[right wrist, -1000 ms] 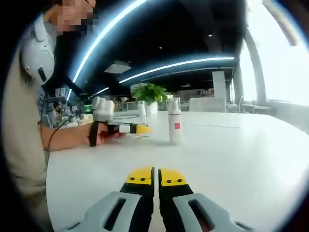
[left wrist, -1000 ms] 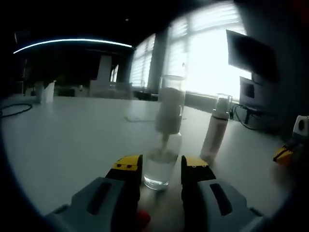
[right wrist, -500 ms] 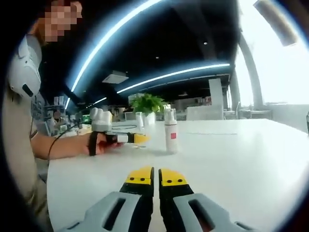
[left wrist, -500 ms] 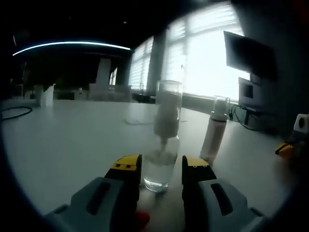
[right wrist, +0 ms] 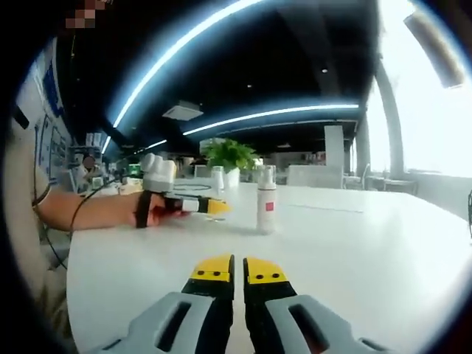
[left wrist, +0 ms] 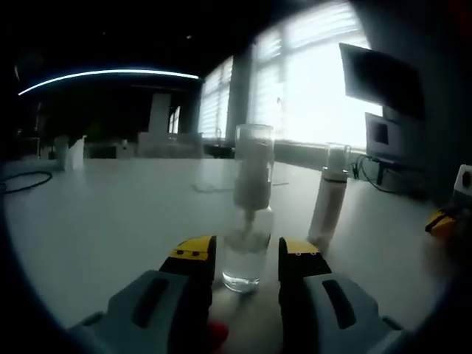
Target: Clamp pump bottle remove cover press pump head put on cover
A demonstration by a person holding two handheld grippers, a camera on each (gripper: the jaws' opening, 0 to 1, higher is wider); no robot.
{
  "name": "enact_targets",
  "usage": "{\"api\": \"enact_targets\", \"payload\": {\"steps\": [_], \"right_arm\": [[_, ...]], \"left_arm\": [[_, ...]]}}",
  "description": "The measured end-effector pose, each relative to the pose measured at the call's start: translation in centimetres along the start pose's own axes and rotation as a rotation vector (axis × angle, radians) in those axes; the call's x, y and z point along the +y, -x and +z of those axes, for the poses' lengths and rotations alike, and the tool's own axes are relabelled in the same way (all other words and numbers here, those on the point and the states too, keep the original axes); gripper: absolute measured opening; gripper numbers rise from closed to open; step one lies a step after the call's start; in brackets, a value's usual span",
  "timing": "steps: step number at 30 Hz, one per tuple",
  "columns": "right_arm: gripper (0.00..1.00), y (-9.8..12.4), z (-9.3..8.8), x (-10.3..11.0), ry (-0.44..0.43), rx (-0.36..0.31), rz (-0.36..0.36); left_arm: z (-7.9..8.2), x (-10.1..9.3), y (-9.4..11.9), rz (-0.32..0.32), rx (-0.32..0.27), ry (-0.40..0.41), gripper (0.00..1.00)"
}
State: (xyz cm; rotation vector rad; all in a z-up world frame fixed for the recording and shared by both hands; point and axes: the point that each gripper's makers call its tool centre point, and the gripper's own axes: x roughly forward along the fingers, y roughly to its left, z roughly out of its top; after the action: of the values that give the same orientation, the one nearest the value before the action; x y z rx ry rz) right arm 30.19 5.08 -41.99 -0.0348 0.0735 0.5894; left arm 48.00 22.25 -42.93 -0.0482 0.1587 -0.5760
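Note:
A clear pump bottle (left wrist: 247,221) with a clear cover over its white pump head stands upright on the white table (left wrist: 110,214). My left gripper (left wrist: 245,254) is open, its yellow-tipped jaws on either side of the bottle's base with a thin gap on each side. In the right gripper view a hand holds that left gripper (right wrist: 210,209) level, and the clear bottle (right wrist: 217,181) stands at its tips. My right gripper (right wrist: 229,267) is shut on nothing, low over the table and well short of the bottles; the right gripper (left wrist: 445,221) also shows at the far right.
A white pump bottle (left wrist: 328,199) with a clear cover stands just right of the clear one; this white bottle (right wrist: 265,209) bears a red label. A potted plant (right wrist: 225,155) stands at the back. A person's arm (right wrist: 88,210) rests on the table at left. Bright windows (left wrist: 317,81) lie behind.
Both views have shifted a little with the hands. The bottles stand where they were, and neither gripper's jaws have changed.

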Motion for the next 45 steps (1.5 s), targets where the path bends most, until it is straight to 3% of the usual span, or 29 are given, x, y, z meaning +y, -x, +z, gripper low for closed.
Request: {"api": "enact_targets", "payload": {"steps": [7, 12, 17, 20, 26, 28, 34, 36, 45], "right_arm": [[0.01, 0.1, 0.1, 0.0, 0.017, 0.003, -0.009], [0.01, 0.1, 0.2, 0.0, 0.01, -0.004, -0.002], [0.01, 0.2, 0.4, 0.2, -0.003, -0.017, 0.009], [0.01, 0.3, 0.5, 0.2, 0.002, -0.022, 0.012], [0.01, 0.4, 0.8, 0.3, 0.005, -0.038, 0.015], [0.01, 0.5, 0.8, 0.4, 0.012, -0.04, 0.015], [0.01, 0.5, 0.8, 0.3, 0.025, -0.04, 0.018], [0.01, 0.5, 0.8, 0.3, 0.024, -0.042, 0.017], [0.01, 0.5, 1.0, 0.5, 0.027, -0.05, 0.021]], "left_arm": [[0.1, 0.0, 0.2, -0.01, 0.004, 0.015, 0.25], [1.2, 0.2, 0.7, 0.003, 0.007, -0.006, 0.29], [2.0, -0.4, 2.6, 0.003, -0.008, -0.04, 0.31], [2.2, 0.1, 3.6, 0.021, -0.006, -0.036, 0.32], [3.0, -1.1, 6.4, 0.036, -0.033, -0.026, 0.33], [3.1, -1.0, 6.5, 0.036, -0.041, -0.027, 0.33], [4.1, -3.1, 9.3, 0.022, -0.09, -0.04, 0.31], [4.0, -2.6, 9.7, 0.026, -0.098, -0.052, 0.3], [3.3, -4.3, 13.1, 0.022, -0.123, -0.066, 0.29]]}}
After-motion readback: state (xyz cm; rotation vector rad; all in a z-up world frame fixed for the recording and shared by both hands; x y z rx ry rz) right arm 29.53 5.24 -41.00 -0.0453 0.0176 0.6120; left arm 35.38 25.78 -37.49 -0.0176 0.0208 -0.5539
